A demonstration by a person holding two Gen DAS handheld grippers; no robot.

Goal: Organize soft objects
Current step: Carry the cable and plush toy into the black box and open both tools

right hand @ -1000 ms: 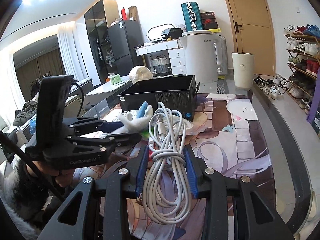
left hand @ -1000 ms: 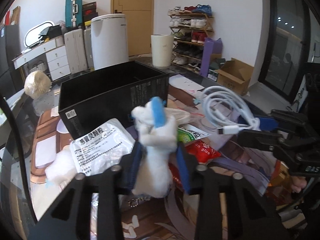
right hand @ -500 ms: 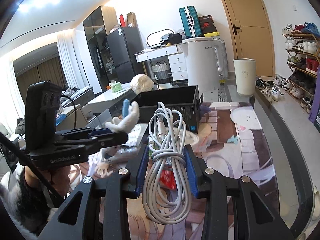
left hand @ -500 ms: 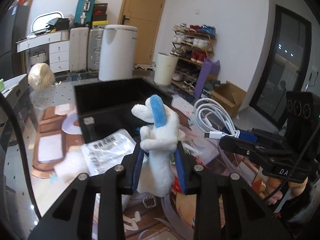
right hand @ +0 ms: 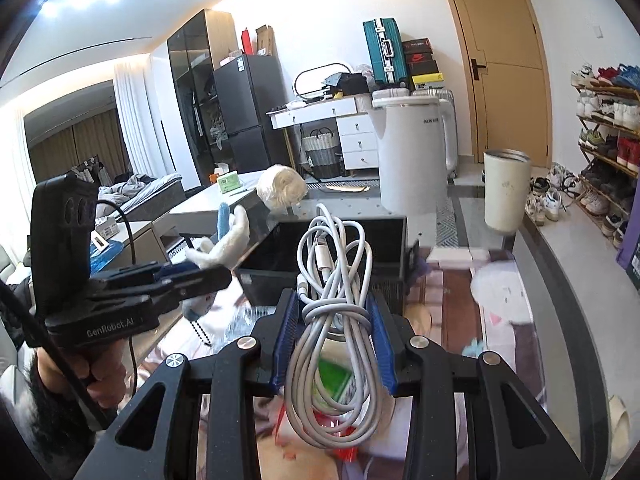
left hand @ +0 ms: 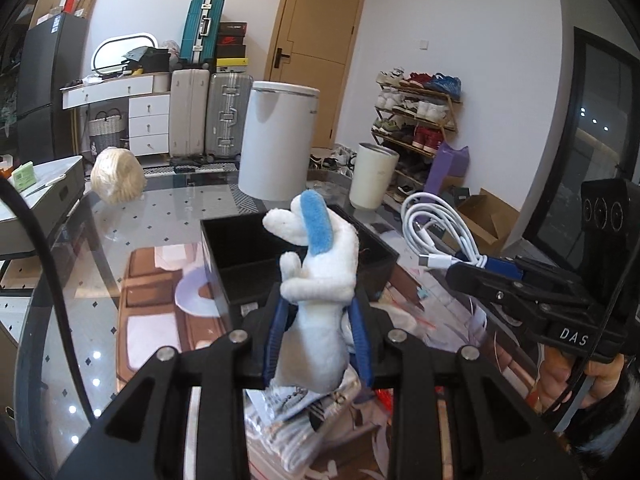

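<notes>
My left gripper is shut on a white plush toy with a blue ear and holds it up in the air, just in front of an open black box. My right gripper is shut on a coiled white cable and holds it above the table, in front of the same black box. In the left wrist view the cable and right gripper show at the right. In the right wrist view the plush toy and left gripper show at the left.
Plastic packets lie on the patterned table mat under the left gripper; a green and red packet lies under the right one. A ball of twine, a white bin and a white cup stand beyond the box.
Both grippers have risen from the table with their loads. The plush toy now hangs higher, at the near edge of the black box. The cable has lifted too.
</notes>
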